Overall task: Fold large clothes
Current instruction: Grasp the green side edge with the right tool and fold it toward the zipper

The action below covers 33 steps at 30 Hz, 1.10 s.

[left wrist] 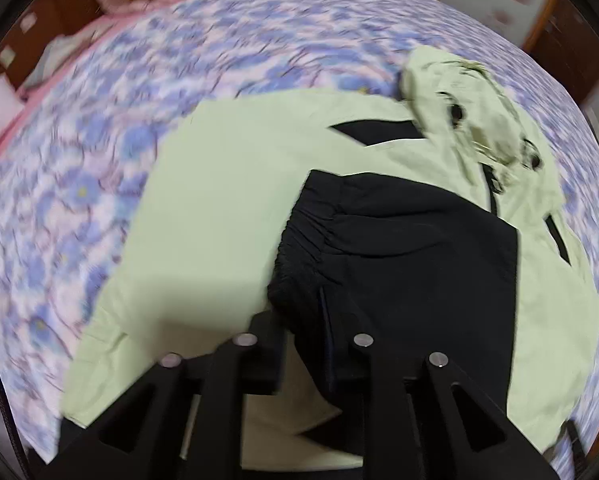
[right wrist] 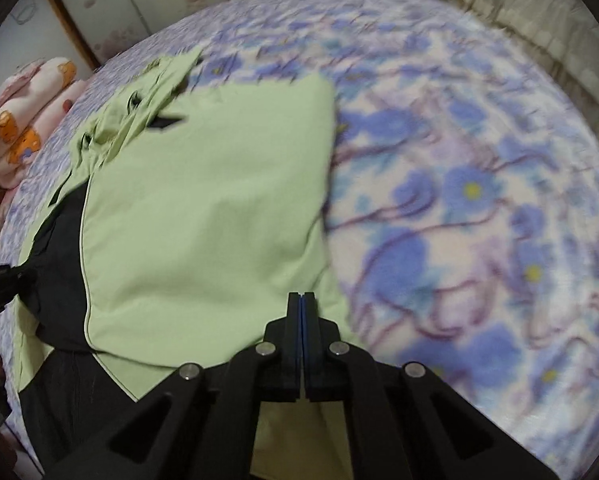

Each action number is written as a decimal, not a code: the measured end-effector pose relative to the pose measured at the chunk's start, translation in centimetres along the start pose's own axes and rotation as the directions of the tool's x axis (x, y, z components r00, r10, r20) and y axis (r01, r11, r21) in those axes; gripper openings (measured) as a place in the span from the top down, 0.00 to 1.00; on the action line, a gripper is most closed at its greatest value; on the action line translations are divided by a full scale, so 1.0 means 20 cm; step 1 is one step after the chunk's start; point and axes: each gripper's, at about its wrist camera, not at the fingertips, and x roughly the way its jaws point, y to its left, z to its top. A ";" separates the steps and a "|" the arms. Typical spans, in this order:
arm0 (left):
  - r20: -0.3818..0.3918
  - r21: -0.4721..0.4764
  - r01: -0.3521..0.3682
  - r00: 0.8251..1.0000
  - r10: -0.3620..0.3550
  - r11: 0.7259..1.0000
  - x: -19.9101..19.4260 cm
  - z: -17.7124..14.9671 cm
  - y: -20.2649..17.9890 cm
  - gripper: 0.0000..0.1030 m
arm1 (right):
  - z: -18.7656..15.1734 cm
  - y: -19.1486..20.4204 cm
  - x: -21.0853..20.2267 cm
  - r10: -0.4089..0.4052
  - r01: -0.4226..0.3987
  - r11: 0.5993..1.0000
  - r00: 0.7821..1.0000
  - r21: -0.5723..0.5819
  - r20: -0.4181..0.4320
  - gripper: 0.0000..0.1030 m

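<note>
One jacket [right wrist: 203, 216] | light, soft, slippery; grip hem at 6 o'clock | right gripper [right wrist: 302, 300] jaws closed, hem pinch unclear | left gripper [left wrist: 303, 344] jaws narrow around black sleeve [left wrist: 399, 264]

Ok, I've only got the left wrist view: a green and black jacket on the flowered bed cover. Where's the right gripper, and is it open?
Observer: The right gripper is shut, with its tips over the green jacket near the jacket's right-hand edge. I cannot tell whether any cloth is pinched.
Operator: What lies beyond that edge?
Observer: Flowered bed cover, then beige ruffled bedding along the far side.
Operator: Does my left gripper show from there?
Observer: Yes, the left gripper is at the picture's left edge, against the jacket's black part.
</note>
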 end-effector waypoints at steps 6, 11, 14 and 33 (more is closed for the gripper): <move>0.016 0.136 0.061 0.998 -0.064 0.989 -0.22 -0.06 -0.08 0.71 | 0.00 0.16 -0.18 0.144 -0.140 0.984 0.989 -0.114 0.025 1.00; -0.111 0.210 0.282 0.958 -0.264 0.936 -0.28 -0.18 -0.25 0.71 | -0.05 0.43 -0.14 0.284 -0.282 0.942 0.959 -0.181 -0.019 1.00; -0.177 0.239 0.370 0.926 -0.334 0.898 -0.24 -0.26 -0.38 0.81 | -0.10 0.57 -0.06 0.296 -0.302 0.932 0.953 -0.199 -0.057 1.00; -0.228 0.199 0.297 0.941 -0.250 0.934 0.16 -0.23 -0.21 0.96 | -0.06 0.29 0.17 0.089 -0.091 0.993 0.996 -0.082 -0.027 1.00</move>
